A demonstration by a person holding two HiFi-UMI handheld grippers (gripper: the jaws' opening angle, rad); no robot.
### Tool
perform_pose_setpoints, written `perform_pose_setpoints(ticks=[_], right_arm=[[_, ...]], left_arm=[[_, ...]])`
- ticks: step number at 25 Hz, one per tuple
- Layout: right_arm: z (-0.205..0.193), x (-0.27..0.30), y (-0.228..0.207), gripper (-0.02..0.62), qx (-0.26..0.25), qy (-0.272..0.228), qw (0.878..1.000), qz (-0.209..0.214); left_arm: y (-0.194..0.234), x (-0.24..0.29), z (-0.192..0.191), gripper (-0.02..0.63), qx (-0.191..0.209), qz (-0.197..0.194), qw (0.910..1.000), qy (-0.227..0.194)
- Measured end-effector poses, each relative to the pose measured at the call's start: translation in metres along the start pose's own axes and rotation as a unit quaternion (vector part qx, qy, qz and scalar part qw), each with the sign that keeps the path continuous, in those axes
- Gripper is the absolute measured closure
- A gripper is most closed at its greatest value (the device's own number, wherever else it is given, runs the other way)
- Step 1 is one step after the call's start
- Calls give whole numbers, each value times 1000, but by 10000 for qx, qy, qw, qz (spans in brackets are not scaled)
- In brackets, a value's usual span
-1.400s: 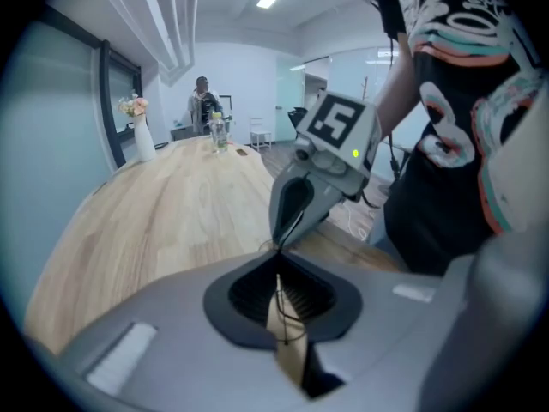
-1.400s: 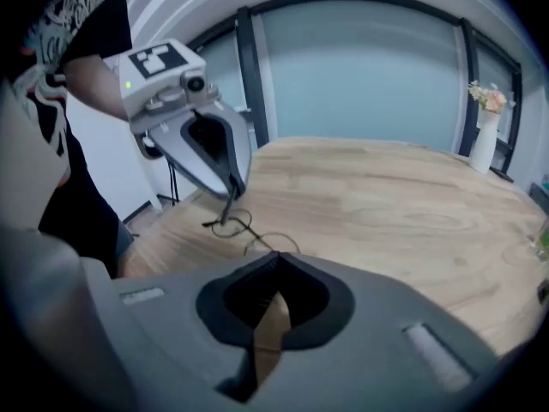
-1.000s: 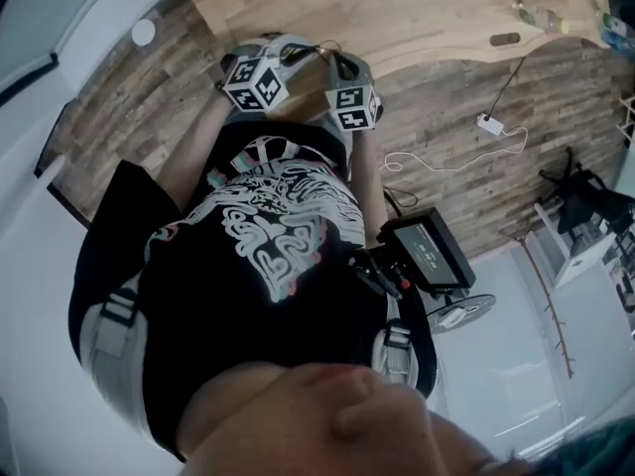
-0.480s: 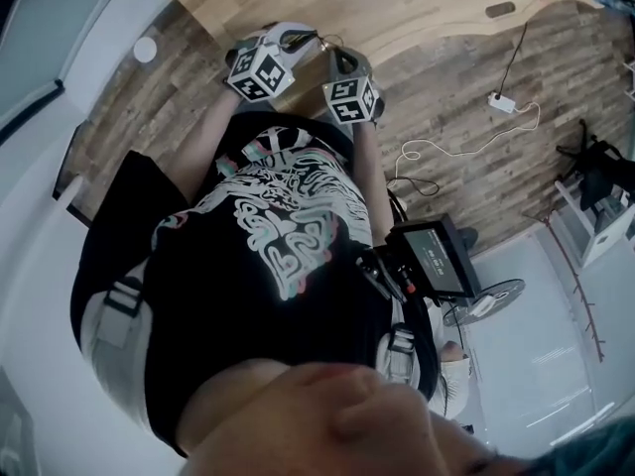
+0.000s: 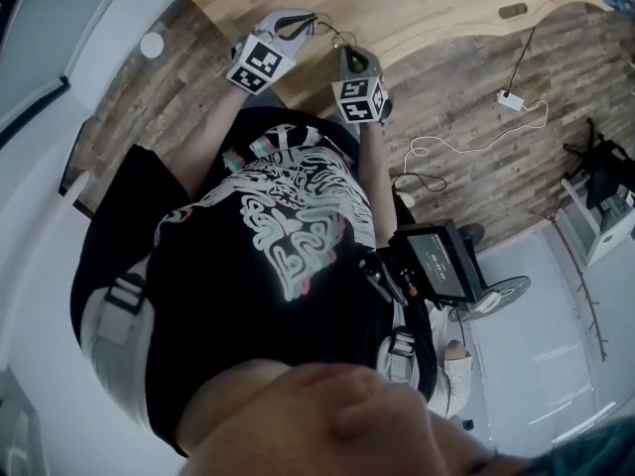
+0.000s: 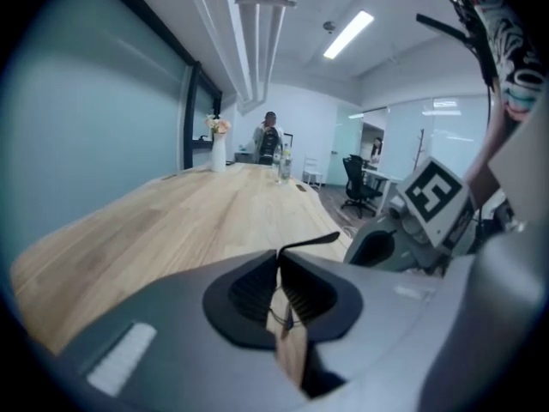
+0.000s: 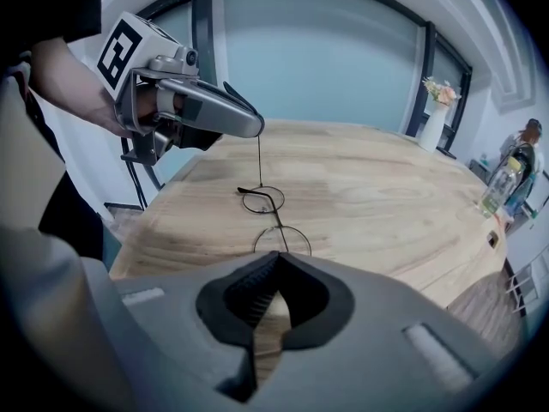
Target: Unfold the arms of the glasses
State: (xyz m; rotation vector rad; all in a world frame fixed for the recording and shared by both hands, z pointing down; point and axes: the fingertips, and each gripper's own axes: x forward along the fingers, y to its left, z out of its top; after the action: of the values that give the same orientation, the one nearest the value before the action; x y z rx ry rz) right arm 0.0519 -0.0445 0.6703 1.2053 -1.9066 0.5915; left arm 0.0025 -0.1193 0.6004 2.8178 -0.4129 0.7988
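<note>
We log glasses [image 7: 273, 221] over a wooden table [image 7: 386, 196]: left gripper [image 7: 257, 129] clamps one arm, right gripper [image 7: 276, 263] clamps a lens rim; glass wall [image 7: 326, 58], vase [image 7: 433, 123] behind.

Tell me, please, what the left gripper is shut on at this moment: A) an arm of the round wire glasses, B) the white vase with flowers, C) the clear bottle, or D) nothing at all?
A: in the right gripper view the left gripper pinches the thin arm of the glasses over the wooden table, and in its own view the arm's dark tip pokes out past its shut jaws.
</note>
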Motion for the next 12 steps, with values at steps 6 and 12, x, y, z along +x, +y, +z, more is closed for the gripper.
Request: perform_pose_setpoints(ticks=[6,12], right_arm=[[12,8,3,595,21,-302,9995,43],[39,4,-1,591,-241,-384,9990,40]], left_arm=[[5,8,-6,605,107,-200,9997,-106],[3,10,-2,605,482,-371,9981,1]])
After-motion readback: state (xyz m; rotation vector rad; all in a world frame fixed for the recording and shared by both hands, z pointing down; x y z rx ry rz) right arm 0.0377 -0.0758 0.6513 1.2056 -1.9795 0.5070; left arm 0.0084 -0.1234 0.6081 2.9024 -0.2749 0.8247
